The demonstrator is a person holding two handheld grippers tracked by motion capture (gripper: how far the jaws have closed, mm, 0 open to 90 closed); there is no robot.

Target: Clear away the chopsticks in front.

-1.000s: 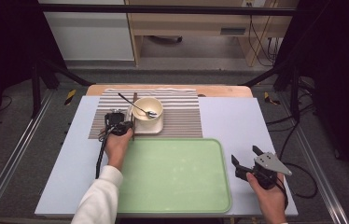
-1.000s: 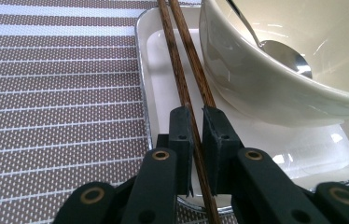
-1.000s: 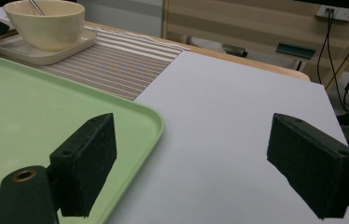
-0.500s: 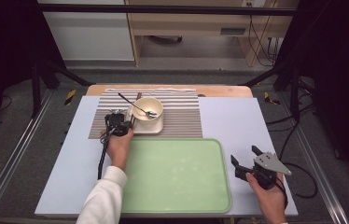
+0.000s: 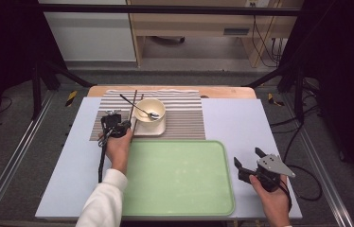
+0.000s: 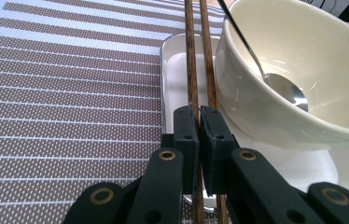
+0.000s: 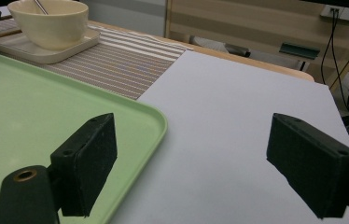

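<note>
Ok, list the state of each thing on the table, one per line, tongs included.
left tongs: shut on the chopsticks.
right tongs: open, nothing between them, beside the tray.
chopsticks: side by side, lying across the left rim of the plate.
bowl: upright on the plate, spoon inside.
spoon: leaning in the bowl, handle over the rim.
plate: flat on the striped mat.
tray: flat, nothing on it.

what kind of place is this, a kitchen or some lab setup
Most likely a lab or recording workspace staged as a dining setting, not a kitchen. A bowl with chopsticks sits on a striped placemat beside a green tray, yet dark frame rails and loose cables surround the table.
</note>
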